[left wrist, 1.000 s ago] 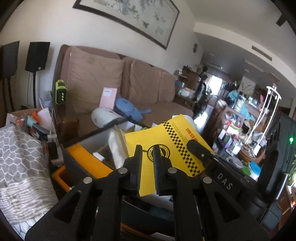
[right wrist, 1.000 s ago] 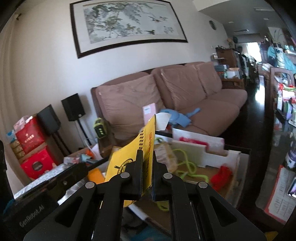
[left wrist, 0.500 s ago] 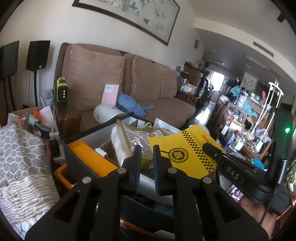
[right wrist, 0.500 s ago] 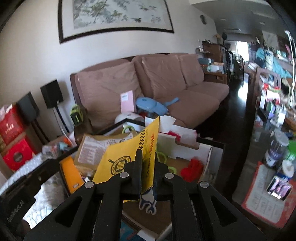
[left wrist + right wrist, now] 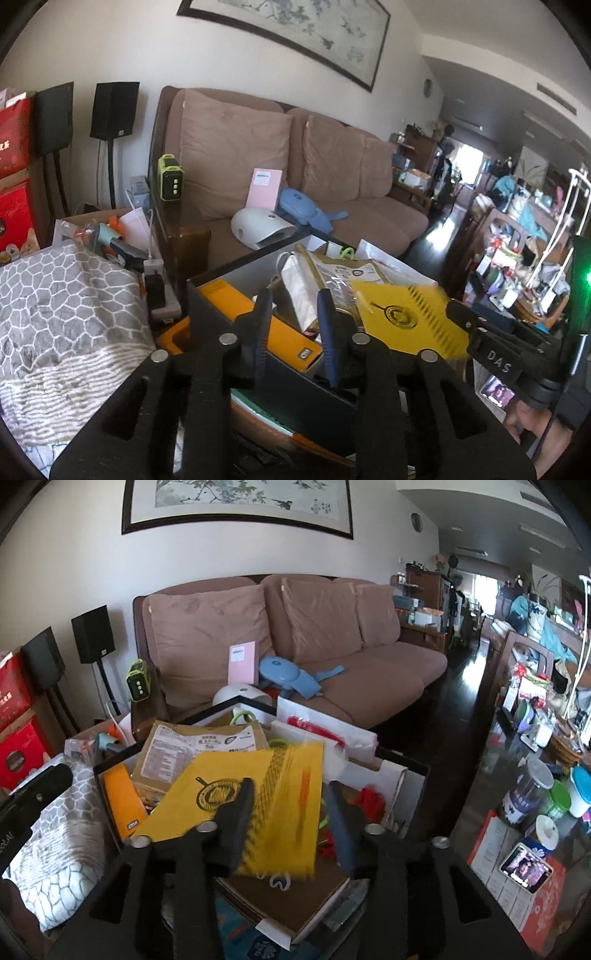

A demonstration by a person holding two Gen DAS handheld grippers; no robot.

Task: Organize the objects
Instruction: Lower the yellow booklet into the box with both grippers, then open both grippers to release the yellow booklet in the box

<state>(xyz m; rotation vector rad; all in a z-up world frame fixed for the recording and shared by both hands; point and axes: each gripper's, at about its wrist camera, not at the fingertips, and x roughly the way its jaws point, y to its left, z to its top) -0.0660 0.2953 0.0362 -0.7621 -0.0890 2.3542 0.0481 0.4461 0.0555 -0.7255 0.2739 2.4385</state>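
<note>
Both wrist cameras looked forward and slightly downward along their own fingers, close above the open storage box (image 5: 207, 291) (image 5: 406, 764). Each faced the brown sofa (image 5: 332, 162) (image 5: 332, 627) — the left view from further left. Both shared the yellow packet (image 5: 406, 317) (image 5: 273, 794).

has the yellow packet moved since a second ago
Yes. In the right wrist view the yellow packet has tipped from upright to flat, dropping below the sofa onto the box's contents.

Black gripper (image 5: 293, 317) frame, silver screws, dark-blue pads (image 5: 327, 332)
</note>
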